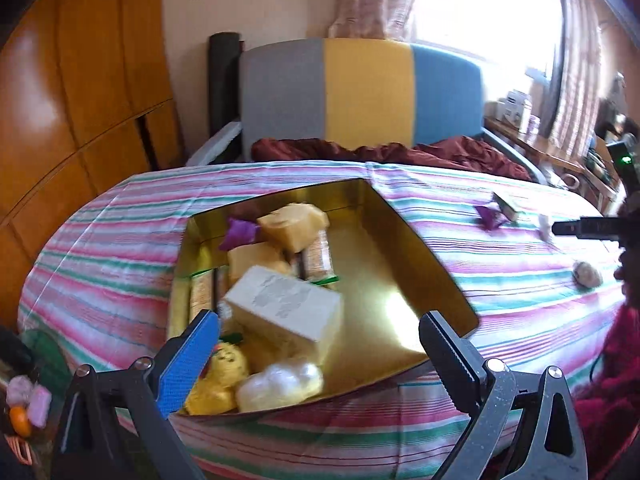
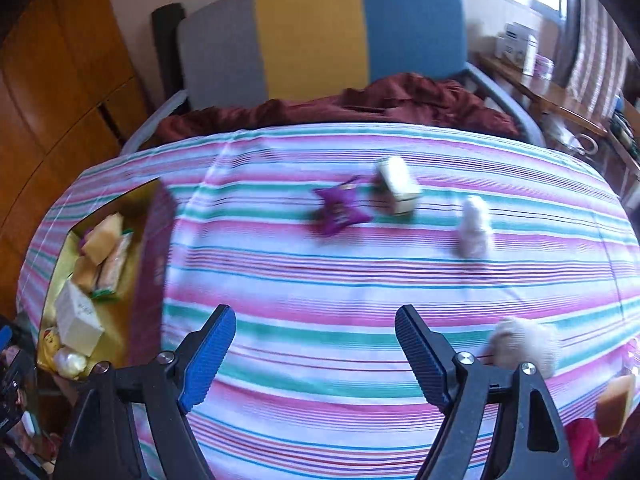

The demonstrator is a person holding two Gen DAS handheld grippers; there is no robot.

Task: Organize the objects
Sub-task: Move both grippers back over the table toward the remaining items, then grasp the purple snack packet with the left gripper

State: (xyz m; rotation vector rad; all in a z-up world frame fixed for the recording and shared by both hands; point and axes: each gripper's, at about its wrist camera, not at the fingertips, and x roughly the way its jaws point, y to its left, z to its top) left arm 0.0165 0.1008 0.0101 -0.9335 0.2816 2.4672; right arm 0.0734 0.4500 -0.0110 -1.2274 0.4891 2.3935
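Observation:
A gold-lined open box [image 1: 404, 240] lies on the striped cloth; it also shows at the left in the right wrist view [image 2: 154, 240]. It holds a white carton [image 1: 288, 312], yellow blocks, wafer packs, a purple wrapper and a clear bag. My left gripper [image 1: 320, 344] is open and empty just above the box's near end. My right gripper [image 2: 316, 344] is open and empty over the cloth. Ahead of it lie a purple wrapper [image 2: 340, 208], a small white-green box [image 2: 398, 186], and two pale soft lumps [image 2: 474, 222] [image 2: 524, 344].
A yellow block [image 2: 616, 404] sits at the right edge. A dark red blanket [image 2: 360, 108] and a grey-yellow-blue headboard [image 2: 320, 32] lie beyond the cloth. A wooden wardrobe [image 1: 80, 100] stands left; a cluttered side table [image 2: 560, 92] stands right.

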